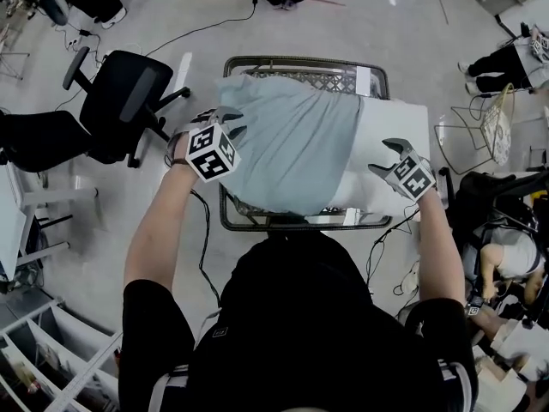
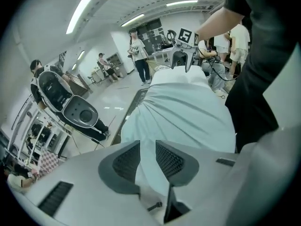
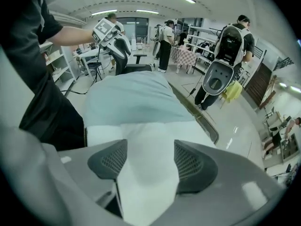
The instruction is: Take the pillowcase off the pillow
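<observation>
Your L gripper has let go, jaws slightly apart w/ pillowcase cloth between, at the table's left edge. R gripper clamps the pillow's bare white end by the right edge.

The pillow covers most of the mesh table. A black office chair crowds its left; open floor lies beyond.
</observation>
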The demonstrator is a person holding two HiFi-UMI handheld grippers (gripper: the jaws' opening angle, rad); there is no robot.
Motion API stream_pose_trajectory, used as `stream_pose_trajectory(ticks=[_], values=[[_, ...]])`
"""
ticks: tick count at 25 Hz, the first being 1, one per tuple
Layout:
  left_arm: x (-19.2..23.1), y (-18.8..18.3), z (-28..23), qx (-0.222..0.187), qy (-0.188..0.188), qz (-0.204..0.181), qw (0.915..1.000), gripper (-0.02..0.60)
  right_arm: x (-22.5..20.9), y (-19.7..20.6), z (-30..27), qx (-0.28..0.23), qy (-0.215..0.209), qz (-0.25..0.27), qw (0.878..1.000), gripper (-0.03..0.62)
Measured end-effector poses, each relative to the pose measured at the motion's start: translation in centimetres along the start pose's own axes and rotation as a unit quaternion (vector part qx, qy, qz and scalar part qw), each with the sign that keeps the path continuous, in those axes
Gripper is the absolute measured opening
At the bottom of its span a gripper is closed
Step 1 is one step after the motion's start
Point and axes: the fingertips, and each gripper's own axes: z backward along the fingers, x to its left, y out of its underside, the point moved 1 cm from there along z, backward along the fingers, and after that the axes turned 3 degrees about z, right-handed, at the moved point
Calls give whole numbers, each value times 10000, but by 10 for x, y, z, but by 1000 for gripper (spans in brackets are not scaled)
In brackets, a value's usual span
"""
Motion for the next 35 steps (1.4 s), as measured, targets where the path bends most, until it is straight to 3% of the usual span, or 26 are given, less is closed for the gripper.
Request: stream_pose_trajectory(ticks=[9, 12, 18, 22, 24, 27, 29, 32, 35], values=[[57, -64, -100, 132, 625, 16, 9980, 118, -91, -21, -63, 203, -475, 285, 9983, 348], [69, -73, -134, 320, 804, -8, 9962, 157, -112, -16, -89, 436, -871, 426, 9943, 415], [79, -64, -187, 785, 1484, 156, 9857, 218, -114, 0, -152, 960, -2078, 679, 9711, 527], [70, -55, -201, 886, 2105, 468, 9724, 229, -108, 4, -163, 993, -2637, 613, 9575, 545], [65, -52, -204, 942, 2373, 660, 9646, 222, -102, 4, -164, 997, -2736, 669, 9543, 541], [61, -50, -200, 1015, 2534, 661, 9598, 130, -97, 2, -158, 1083, -2785, 701, 9517, 488], [66, -43, -192, 1222, 2335, 315, 9641, 12, -96, 1, -147, 1081, -2800, 630, 9518, 426], [78, -17, -170, 1893, 1998, -484, 9602, 6, -92, -1, -128, 1010, -2892, 501, 9506, 350], [85, 14, -146, 2367, 1851, -830, 9502, 5, -86, 3, -110, 1101, -2932, 549, 9481, 318]])
